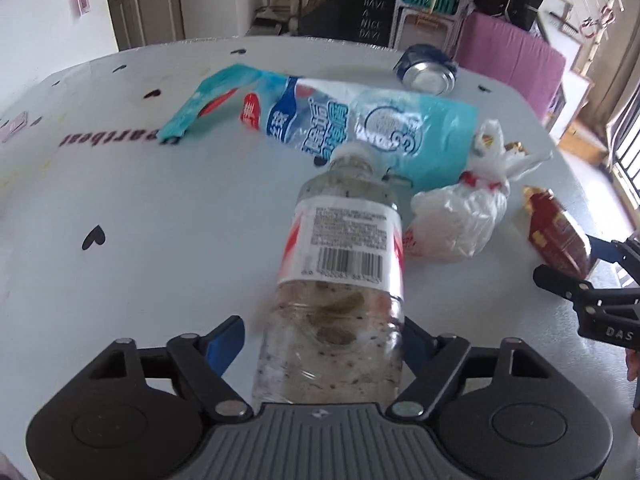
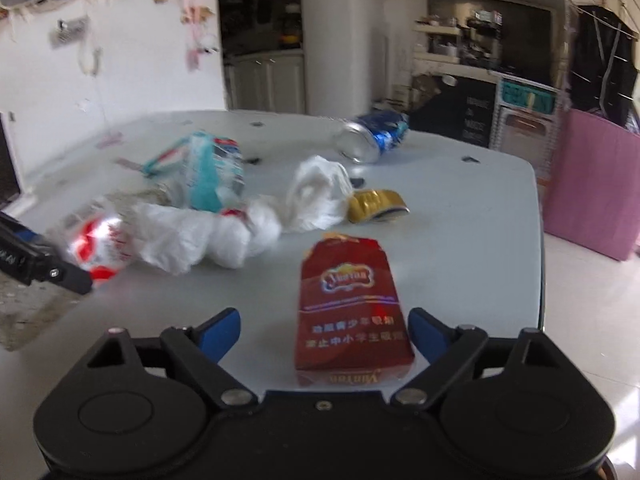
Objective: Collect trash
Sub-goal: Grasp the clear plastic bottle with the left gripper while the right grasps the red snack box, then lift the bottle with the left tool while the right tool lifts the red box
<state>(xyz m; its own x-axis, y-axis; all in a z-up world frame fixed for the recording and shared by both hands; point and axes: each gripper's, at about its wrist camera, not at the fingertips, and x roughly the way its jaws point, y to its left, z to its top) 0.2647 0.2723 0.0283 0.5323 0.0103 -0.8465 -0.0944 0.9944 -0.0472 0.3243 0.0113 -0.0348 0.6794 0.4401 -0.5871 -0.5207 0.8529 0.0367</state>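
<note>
A dirty clear plastic bottle [image 1: 340,264] with a red and white label lies on the white table [image 1: 120,208]. My left gripper [image 1: 320,340] is open, its blue-padded fingers on either side of the bottle's base. A red cigarette pack [image 2: 352,312] lies on the table between the open fingers of my right gripper [image 2: 322,332]; the right pad is close to it, the left pad apart. The pack also shows in the left wrist view [image 1: 556,232], next to the right gripper [image 1: 592,280]. The left gripper [image 2: 44,264] and the bottle [image 2: 100,240] show at the left of the right wrist view.
Other trash lies on the table: a teal and white plastic wrapper [image 1: 340,124], a knotted white plastic bag [image 1: 460,212], a crushed blue can [image 2: 372,136] and a gold wrapper [image 2: 376,204]. A pink panel [image 2: 592,188] stands past the table's right edge.
</note>
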